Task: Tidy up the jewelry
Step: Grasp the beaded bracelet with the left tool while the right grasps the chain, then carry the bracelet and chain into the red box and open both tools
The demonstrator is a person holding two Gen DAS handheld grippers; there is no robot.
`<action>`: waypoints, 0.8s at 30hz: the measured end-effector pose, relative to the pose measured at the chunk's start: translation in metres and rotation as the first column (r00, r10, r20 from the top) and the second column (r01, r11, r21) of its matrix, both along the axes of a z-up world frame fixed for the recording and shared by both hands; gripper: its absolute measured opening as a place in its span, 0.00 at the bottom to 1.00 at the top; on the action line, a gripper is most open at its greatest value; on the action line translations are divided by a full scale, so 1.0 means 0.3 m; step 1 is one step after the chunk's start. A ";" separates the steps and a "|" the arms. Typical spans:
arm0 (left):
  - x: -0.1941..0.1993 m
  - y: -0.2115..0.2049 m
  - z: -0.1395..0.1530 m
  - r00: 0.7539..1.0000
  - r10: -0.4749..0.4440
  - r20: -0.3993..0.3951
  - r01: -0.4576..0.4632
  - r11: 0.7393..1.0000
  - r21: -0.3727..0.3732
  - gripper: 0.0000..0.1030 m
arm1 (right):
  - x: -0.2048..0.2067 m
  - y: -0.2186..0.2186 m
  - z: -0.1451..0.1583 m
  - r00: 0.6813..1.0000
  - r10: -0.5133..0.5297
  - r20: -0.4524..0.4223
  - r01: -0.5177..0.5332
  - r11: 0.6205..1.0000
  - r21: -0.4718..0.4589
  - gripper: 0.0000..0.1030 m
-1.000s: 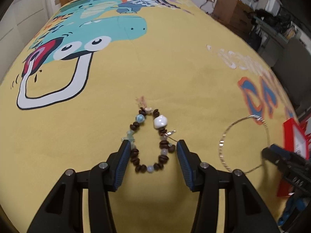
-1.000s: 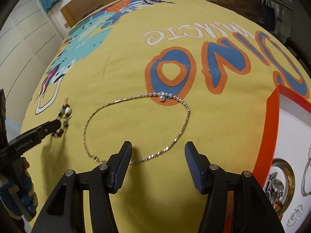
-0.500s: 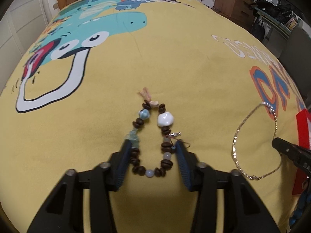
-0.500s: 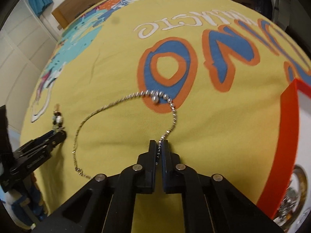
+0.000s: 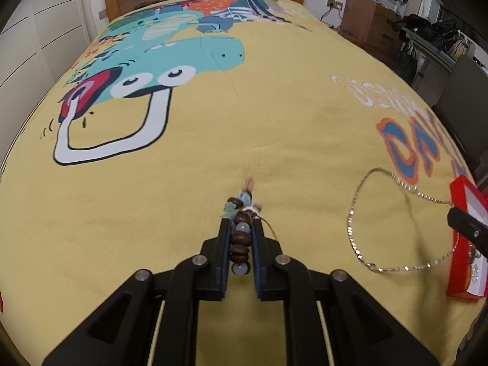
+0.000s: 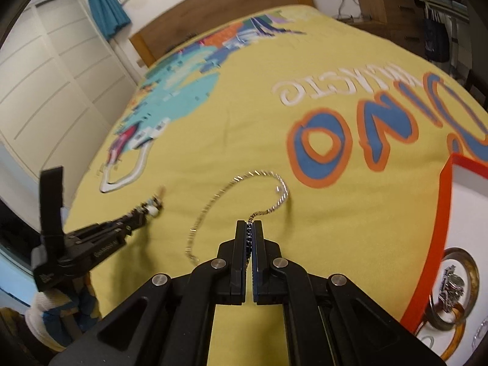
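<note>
My left gripper (image 5: pixel 241 245) jaws closing on the limp beaded bracelet (image 5: pixel 241 238); right gripper (image 6: pixel 249 238) jaws clamped on the slippery, light silver chain necklace (image 6: pixel 265 183)

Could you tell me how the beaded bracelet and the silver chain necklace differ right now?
The beaded bracelet is chunky, with brown and pale beads; the silver chain necklace is thin, fine metal links. The bracelet is squeezed into a narrow bunch as the left hand-held gripper closes on it; the necklace trails in a wide open loop from the shut right hand-held gripper. Each is gripped over the yellow bedspread.
</note>
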State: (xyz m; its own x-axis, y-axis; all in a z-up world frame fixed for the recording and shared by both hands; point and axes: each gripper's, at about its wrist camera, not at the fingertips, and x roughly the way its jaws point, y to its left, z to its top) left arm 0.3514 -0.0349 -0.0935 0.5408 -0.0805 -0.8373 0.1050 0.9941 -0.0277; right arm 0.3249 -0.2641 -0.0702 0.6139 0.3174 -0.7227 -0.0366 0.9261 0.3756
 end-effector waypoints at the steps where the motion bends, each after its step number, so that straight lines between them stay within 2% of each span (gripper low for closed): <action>1: -0.015 0.001 0.017 1.000 0.000 0.006 0.000 1.000 -0.003 0.11 | -0.009 0.005 0.021 1.000 0.005 0.011 -0.005 1.000 0.002 0.03; 11: -0.195 0.004 0.193 0.997 -0.020 0.080 0.022 1.000 -0.022 0.11 | -0.188 0.001 0.220 0.995 0.025 0.101 -0.027 1.000 0.016 0.03; 19: -0.374 -0.013 0.292 0.992 -0.055 0.118 0.059 0.998 -0.032 0.11 | -0.358 0.007 0.355 0.987 0.042 0.156 -0.040 0.999 -0.015 0.03; 24: -0.457 -0.035 0.344 0.988 -0.078 0.137 0.083 0.996 -0.034 0.11 | -0.451 -0.030 0.421 0.983 0.017 0.181 -0.014 1.000 -0.018 0.03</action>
